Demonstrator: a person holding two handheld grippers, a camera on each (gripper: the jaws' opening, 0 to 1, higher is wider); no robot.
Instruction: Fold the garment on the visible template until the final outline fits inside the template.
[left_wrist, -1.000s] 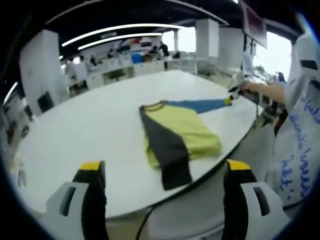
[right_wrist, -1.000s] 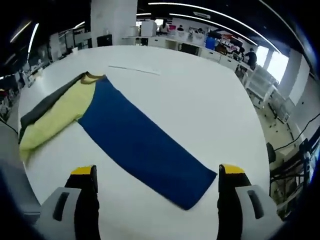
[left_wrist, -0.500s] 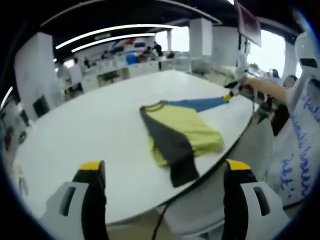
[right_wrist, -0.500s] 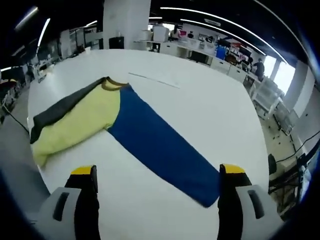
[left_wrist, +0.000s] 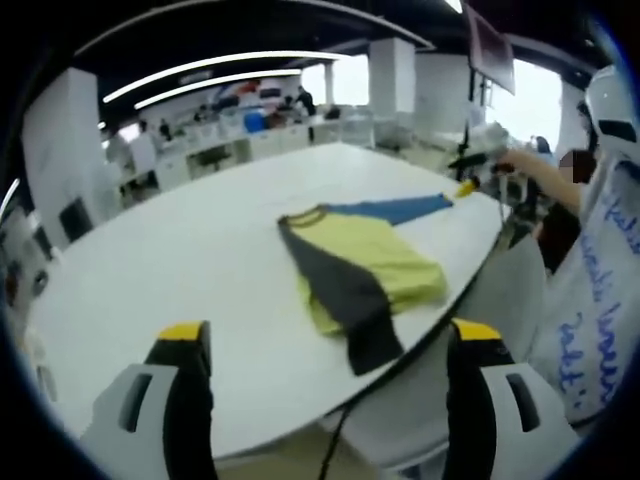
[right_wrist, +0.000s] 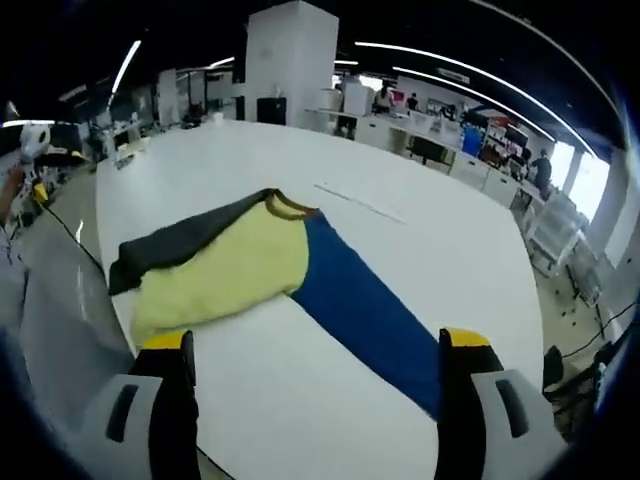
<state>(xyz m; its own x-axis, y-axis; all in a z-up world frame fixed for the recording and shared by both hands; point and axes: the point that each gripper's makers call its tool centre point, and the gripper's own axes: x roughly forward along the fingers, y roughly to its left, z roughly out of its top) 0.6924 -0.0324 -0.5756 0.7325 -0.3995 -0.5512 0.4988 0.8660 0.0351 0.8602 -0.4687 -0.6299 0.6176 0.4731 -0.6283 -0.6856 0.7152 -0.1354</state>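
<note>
A garment lies on the white table (left_wrist: 180, 260) near its edge. Its yellow body (left_wrist: 380, 255) is folded, a dark grey sleeve (left_wrist: 345, 295) lies across it, and a blue sleeve (left_wrist: 395, 209) stretches out flat. My left gripper (left_wrist: 330, 330) is open, held back from the table with nothing between its fingers. My right gripper (right_wrist: 315, 340) is also open, above the table just short of the blue sleeve (right_wrist: 365, 312), beside the yellow body (right_wrist: 225, 275) and the grey sleeve (right_wrist: 175, 243). In the left gripper view, the right gripper (left_wrist: 468, 187) shows just past the blue sleeve's end.
A thin pale line (right_wrist: 360, 203) runs on the table beyond the collar. A person in white (left_wrist: 590, 300) stands at the table's right end. A cable (left_wrist: 335, 440) hangs below the near edge. Desks, pillars and people fill the room behind.
The right gripper has drawn back from the end of the blue sleeve and swung its view toward the folded body. The garment lies as before.
</note>
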